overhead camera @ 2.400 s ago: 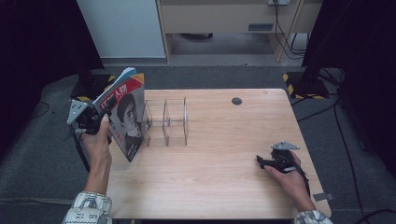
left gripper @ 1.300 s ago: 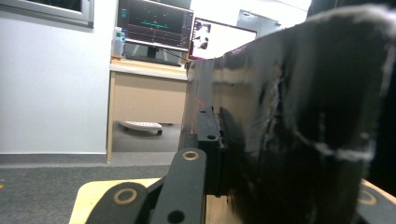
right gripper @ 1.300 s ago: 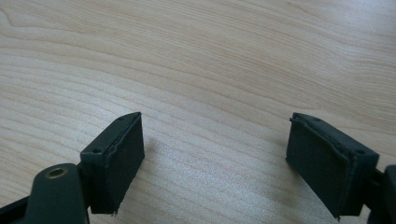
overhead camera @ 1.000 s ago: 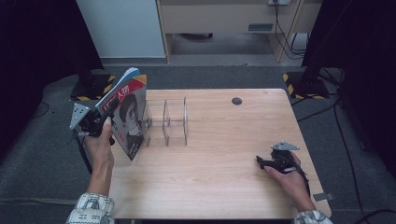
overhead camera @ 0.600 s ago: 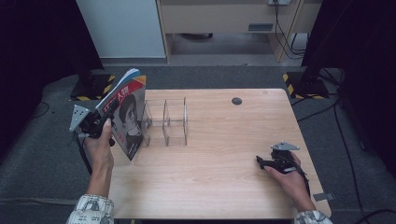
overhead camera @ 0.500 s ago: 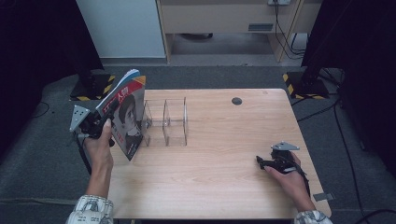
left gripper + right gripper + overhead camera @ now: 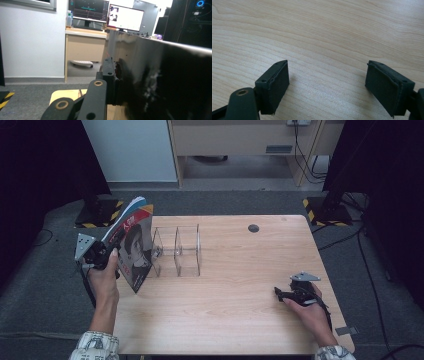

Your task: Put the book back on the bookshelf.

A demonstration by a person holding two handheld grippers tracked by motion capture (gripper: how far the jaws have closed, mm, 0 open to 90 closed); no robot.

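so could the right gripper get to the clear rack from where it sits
Probably yes. The right gripper rests open near the table's front right, and bare wood lies between it and the clear rack. The magazine in the left gripper stands on the rack's far side.

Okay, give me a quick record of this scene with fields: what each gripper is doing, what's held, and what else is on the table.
left gripper: clamped on the magazine, at the table's left edge
magazine: upright, tilted, lower edge by the table top, just left of the clear rack
left jaws: have just been opening slightly, magazine between them
right gripper: open, nothing between the jaws, low over bare wood
clear rack: see-through dividers, slots look empty
table: light wood, a dark round spot near the far edge
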